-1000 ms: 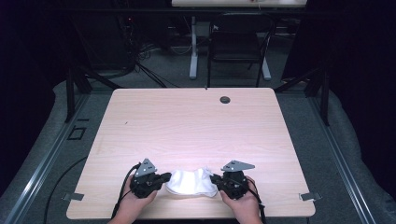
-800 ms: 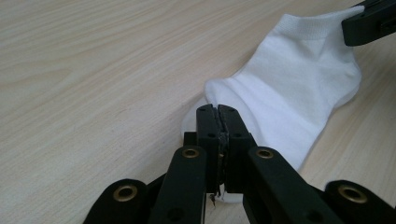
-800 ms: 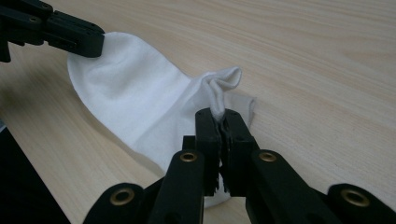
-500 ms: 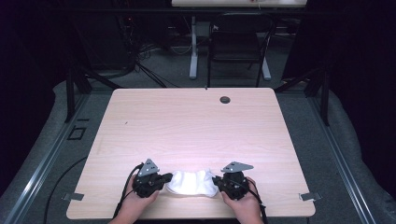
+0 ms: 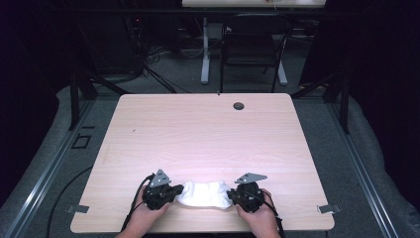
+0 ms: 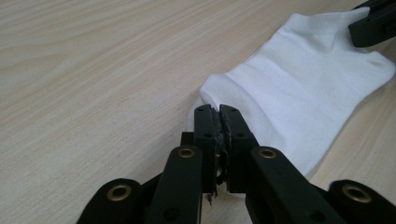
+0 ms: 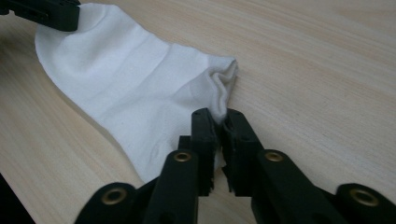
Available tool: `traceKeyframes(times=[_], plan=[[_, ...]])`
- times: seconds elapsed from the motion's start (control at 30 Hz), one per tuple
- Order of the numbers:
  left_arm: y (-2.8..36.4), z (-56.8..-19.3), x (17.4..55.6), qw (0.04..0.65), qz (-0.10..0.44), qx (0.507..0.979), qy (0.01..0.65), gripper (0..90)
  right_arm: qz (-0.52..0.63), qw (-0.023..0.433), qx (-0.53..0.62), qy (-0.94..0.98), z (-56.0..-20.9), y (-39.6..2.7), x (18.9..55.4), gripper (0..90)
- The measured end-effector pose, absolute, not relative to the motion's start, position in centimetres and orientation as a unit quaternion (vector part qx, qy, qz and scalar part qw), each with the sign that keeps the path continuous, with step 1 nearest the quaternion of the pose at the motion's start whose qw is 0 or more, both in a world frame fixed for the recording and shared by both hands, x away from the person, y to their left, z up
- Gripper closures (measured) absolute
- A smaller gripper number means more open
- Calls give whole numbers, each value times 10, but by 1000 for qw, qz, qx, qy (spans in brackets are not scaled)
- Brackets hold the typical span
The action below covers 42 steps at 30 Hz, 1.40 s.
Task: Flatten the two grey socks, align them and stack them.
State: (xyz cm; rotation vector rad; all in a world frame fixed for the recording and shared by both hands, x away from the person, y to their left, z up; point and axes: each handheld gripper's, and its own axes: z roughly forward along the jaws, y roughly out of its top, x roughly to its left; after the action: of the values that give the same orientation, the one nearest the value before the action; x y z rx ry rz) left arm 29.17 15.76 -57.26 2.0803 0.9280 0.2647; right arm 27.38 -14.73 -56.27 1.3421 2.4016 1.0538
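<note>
A white sock (image 5: 204, 194) lies flat on the wooden table (image 5: 208, 134) near its front edge, between my two grippers. My left gripper (image 5: 173, 191) is at the sock's left end. In the left gripper view its jaws (image 6: 217, 112) have just been opening and stand a narrow slit apart, with the sock's (image 6: 299, 93) edge at their tips. My right gripper (image 5: 232, 194) is at the right end. Its jaws (image 7: 218, 116) have also just been opening, with a small gap, and the sock's (image 7: 126, 79) bunched corner lies loose at the tips.
A dark round grommet (image 5: 238, 105) sits near the table's far edge. A black chair (image 5: 252, 44) and a table leg stand beyond it. Each gripper view shows the other gripper's black jaw at the sock's far end (image 6: 373, 23) (image 7: 46, 11).
</note>
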Motion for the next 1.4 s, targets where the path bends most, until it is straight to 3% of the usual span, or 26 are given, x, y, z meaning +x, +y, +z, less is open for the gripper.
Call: traceKeyframes(times=[0.1,0.3,0.7,1.4], plan=[[162,-561,289,434,114,817,361,789,378,116,455,798,-556,-151,272,762],[159,-556,284,443,110,820,346,783,426,141,408,795,-543,-138,266,774],[151,-575,286,409,99,839,344,808,368,126,411,825,-568,-127,274,807],[151,-583,287,403,103,841,346,825,352,109,438,820,-574,-134,275,858]])
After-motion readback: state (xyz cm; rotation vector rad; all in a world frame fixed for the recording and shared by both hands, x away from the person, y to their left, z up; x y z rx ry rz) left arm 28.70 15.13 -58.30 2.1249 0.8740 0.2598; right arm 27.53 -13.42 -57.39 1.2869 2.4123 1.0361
